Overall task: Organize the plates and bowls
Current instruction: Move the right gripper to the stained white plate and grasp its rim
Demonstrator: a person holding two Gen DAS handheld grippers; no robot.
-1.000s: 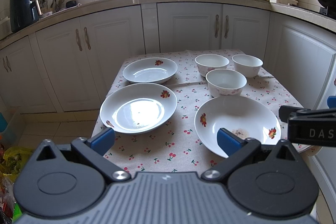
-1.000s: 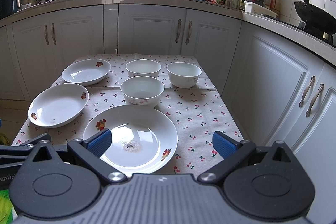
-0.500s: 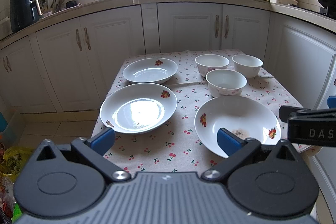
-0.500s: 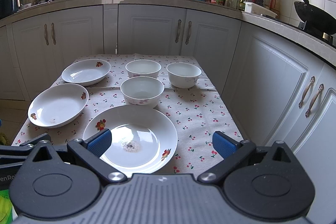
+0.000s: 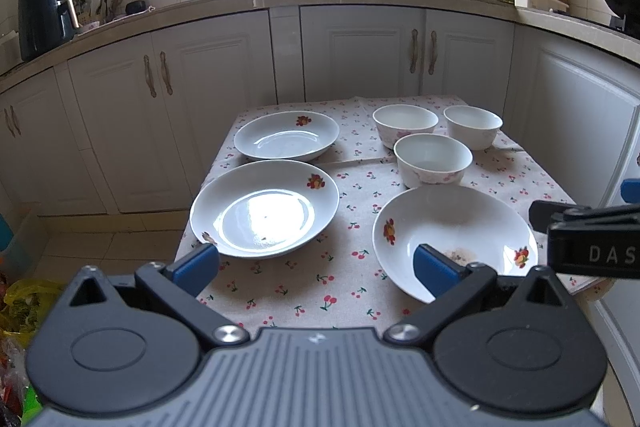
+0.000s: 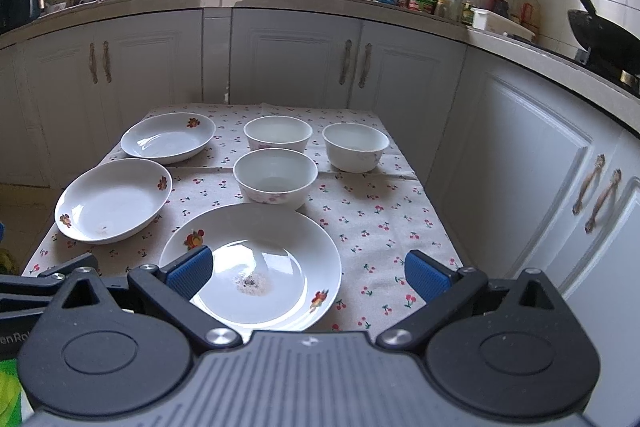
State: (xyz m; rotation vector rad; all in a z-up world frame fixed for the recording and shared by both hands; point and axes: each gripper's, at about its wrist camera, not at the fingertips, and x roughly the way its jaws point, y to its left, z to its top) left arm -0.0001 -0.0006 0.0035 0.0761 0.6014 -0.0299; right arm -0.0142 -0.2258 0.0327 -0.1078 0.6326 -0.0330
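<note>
Three white plates with fruit prints lie on the cherry-print tablecloth [image 5: 352,187]: a far left plate [image 5: 286,135], a near left plate [image 5: 264,207] and a near right plate [image 5: 452,237] with a brownish smear. Three white bowls stand behind: a near bowl [image 5: 432,159], a far left bowl [image 5: 405,125], a far right bowl [image 5: 473,127]. My left gripper [image 5: 316,265] hovers open above the table's near edge. My right gripper [image 6: 306,273] is open over the smeared plate [image 6: 256,263]; bowls [image 6: 276,177] lie beyond it.
The small table [image 6: 400,211] stands in a kitchen corner, with white cabinets [image 5: 360,55] close behind and to the right [image 6: 540,163]. The counter holds a sink tap, bottles, a knife block and a wok [image 6: 600,31]. Floor tiles and bags lie at the left [image 5: 16,307].
</note>
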